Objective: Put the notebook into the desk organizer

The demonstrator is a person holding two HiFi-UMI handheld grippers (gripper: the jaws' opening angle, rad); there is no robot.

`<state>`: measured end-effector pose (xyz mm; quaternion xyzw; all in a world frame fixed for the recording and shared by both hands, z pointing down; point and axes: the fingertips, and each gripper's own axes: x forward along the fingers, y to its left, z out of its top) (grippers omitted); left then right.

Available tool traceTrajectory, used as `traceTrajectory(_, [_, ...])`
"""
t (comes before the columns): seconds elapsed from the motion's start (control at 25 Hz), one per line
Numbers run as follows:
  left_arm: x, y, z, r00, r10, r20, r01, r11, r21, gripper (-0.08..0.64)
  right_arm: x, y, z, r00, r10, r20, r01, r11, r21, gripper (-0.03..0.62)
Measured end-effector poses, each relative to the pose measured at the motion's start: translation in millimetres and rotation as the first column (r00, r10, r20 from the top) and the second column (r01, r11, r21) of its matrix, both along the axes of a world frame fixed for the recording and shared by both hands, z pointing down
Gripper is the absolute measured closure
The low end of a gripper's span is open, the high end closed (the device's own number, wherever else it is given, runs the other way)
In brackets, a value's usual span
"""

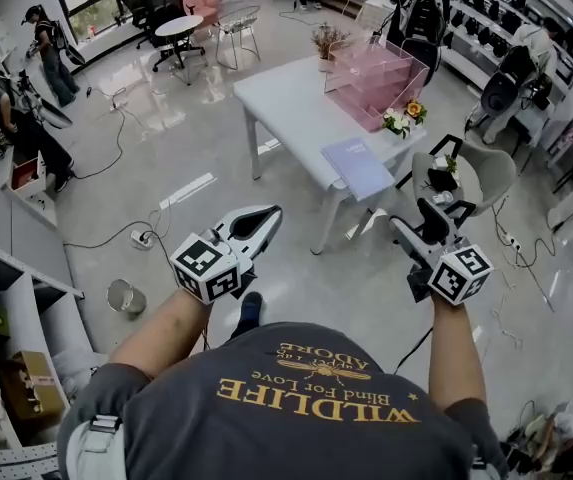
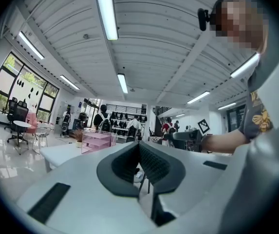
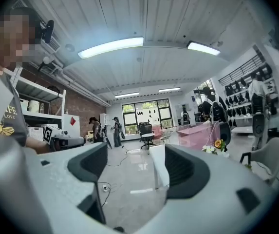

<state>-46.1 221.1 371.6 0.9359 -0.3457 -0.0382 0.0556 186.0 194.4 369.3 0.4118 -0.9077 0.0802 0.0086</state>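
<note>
The notebook (image 1: 358, 166), pale blue and closed, lies flat just right of centre in the head view, on the near corner of a white table (image 1: 286, 98). At the upper left edge two people (image 1: 46, 53) stand on the glossy floor, and a small round table (image 1: 178, 26) with black chairs sits further right along the top. Lower left of centre, the left gripper (image 1: 266, 218) points towards the white table, well short of it. Its own view shows the left gripper (image 2: 139, 152) with its jaws pressed together and nothing between them. The desk organizer (image 1: 371, 80), pink and see-through, stands on the table above the notebook in the frame and apart from it, with a small bunch of flowers (image 1: 404, 118) between the two. Lower right of centre, the right gripper (image 1: 416, 226) also hangs short of the table. In its own view the right gripper (image 3: 134, 169) has its jaws spread wide and empty, with only floor showing between them. A pale chair (image 1: 491, 168) stands at the right.
</note>
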Motion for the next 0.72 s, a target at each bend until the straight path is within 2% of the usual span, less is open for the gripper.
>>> traceTrajectory(0.16, [-22.6,-77.0,3.0,0.998,0.066,-0.003,-0.066,0.998,0.023,0.558,-26.3,-67.6,7.0,0.998,0.055,-0.005,-0.055,0.998,-0.006,0.239])
traceTrajectory(0.4, [-63.2,-194.4,-10.1,0.984,0.177,0.033,-0.179,0.983,0.051,0.558,-68.3,-167.6,3.3,0.99,0.143,-0.016,-0.143,0.99,-0.008,0.239])
traceTrajectory(0.72, [-84.6,-304.1,-13.4,0.966,0.256,0.024,-0.257,0.965,0.047,0.558,-85.3,-262.6,5.1,0.975,0.219,-0.045,-0.221,0.974,-0.043,0.239])
